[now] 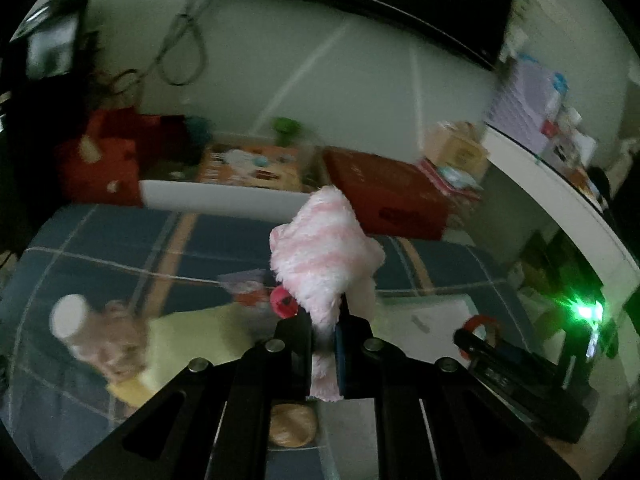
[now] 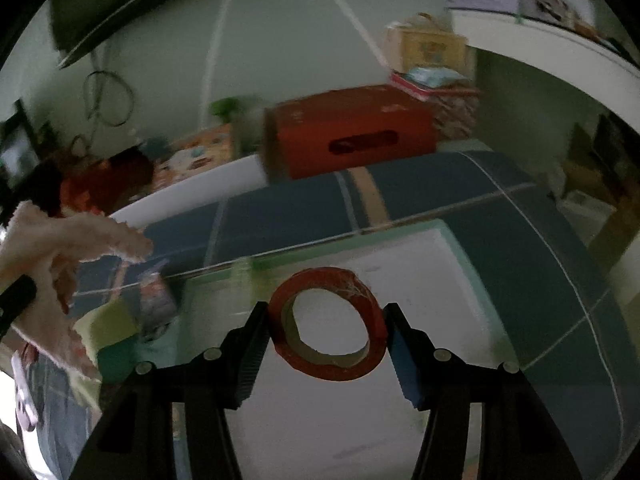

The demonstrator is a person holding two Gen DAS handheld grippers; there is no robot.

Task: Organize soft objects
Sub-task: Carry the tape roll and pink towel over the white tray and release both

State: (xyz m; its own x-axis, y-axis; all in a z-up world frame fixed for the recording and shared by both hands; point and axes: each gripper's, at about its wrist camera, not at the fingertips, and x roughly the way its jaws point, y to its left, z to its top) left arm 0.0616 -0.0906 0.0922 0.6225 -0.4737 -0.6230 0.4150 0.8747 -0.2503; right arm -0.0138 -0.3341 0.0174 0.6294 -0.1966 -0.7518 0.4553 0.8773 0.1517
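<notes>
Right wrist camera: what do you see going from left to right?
Fluffy pink-and-white cloth → yellow-green cloth → red tape roll in the right hand-held gripper.

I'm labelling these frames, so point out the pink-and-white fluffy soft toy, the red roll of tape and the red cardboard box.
Pink-and-white fluffy soft toy (image 1: 320,240): left wrist view, on its striped body.
Red roll of tape (image 2: 362,292): right wrist view, on its upper right band.
Red cardboard box (image 2: 348,120): right wrist view, on its front face above the handle slot.
</notes>
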